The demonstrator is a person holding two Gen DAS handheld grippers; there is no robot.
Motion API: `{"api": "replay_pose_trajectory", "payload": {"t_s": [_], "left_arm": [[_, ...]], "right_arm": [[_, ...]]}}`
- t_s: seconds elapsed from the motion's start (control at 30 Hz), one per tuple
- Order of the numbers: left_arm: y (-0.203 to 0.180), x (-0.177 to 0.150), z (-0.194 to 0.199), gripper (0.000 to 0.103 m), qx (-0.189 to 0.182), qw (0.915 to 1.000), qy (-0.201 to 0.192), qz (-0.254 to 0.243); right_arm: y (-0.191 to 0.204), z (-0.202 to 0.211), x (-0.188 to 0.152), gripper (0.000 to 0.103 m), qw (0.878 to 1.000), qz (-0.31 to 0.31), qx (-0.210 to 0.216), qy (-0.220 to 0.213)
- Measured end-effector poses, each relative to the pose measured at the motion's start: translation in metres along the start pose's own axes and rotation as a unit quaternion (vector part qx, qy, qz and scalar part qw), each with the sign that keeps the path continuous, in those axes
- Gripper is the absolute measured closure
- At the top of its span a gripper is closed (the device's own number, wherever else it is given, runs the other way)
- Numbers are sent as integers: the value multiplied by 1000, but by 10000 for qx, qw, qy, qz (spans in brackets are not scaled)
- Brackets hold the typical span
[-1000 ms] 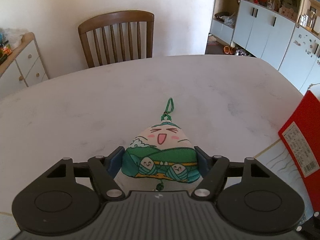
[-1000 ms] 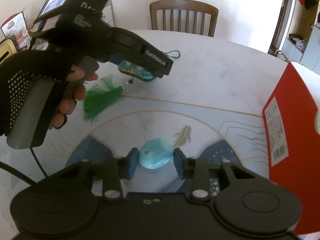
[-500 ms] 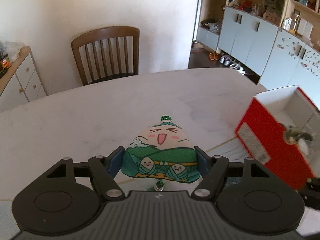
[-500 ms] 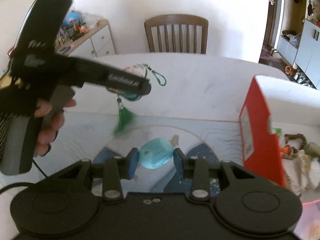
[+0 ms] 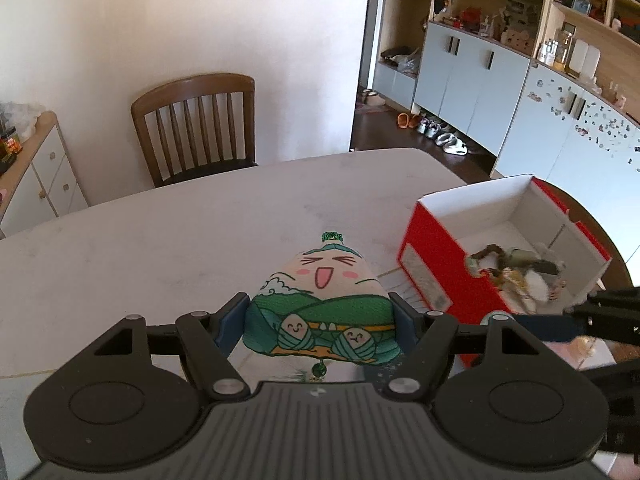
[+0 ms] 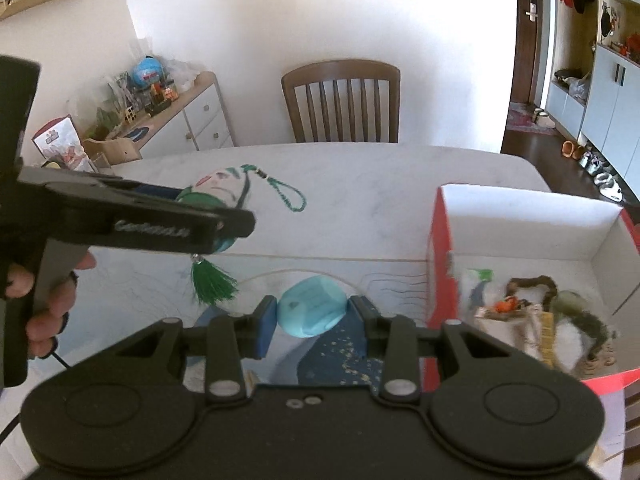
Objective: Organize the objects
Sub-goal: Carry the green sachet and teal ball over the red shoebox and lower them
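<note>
My left gripper [image 5: 320, 320] is shut on a stuffed rice-dumpling charm [image 5: 320, 300] with a laughing face and green wrapping, held above the white table [image 5: 160, 240]. From the right wrist view the same charm [image 6: 218, 192] hangs in the left gripper [image 6: 224, 220], its green tassel [image 6: 212, 284] and cord loop [image 6: 292, 196] dangling. My right gripper [image 6: 312, 316] is shut on a light blue rounded object [image 6: 312, 312]. A red box [image 5: 440, 272] with a white inside stands open at the right, also seen as the red box [image 6: 438, 260] beside my right gripper.
Several small items [image 6: 532, 312] lie in the red box. A blue-and-white patterned mat [image 6: 328, 356] covers the near table. A wooden chair [image 5: 196, 124] stands at the far side, a white sideboard [image 5: 36, 176] at the left, pale cabinets [image 5: 500, 80] at the right.
Both grippers have risen from the table with their objects. The red box's open inside has come into view at the right in both views. The charm's tassel now hangs free.
</note>
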State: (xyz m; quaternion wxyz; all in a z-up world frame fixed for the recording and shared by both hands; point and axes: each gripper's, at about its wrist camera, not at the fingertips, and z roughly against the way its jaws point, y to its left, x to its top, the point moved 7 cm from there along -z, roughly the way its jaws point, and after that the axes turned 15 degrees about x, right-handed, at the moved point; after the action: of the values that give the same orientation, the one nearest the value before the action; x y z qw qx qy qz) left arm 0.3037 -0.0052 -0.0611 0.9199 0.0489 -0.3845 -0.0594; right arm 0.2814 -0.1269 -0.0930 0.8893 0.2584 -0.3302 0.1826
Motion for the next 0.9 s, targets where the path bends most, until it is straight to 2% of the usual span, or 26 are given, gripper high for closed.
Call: {"api": "replay_pose_trajectory", "payload": {"t_s": [0.27, 0.5, 0.7, 0.9], "left_arm": [[-42, 6, 22, 30, -72, 10000, -40, -20], [-88, 37, 36, 30, -145, 9994, -279, -143], [-131, 59, 31, 30, -199, 9991, -327, -182], [-175, 82, 25, 30, -244, 9982, -459, -292]], "right_arm": [[-31, 42, -3, 66, 9999, 25, -75, -102], [-73, 77, -5, 66, 9993, 84, -265, -231], [-118, 101, -6, 66, 9982, 111, -514, -297], [-157, 107, -10, 66, 9967, 85, -763, -249]]}}
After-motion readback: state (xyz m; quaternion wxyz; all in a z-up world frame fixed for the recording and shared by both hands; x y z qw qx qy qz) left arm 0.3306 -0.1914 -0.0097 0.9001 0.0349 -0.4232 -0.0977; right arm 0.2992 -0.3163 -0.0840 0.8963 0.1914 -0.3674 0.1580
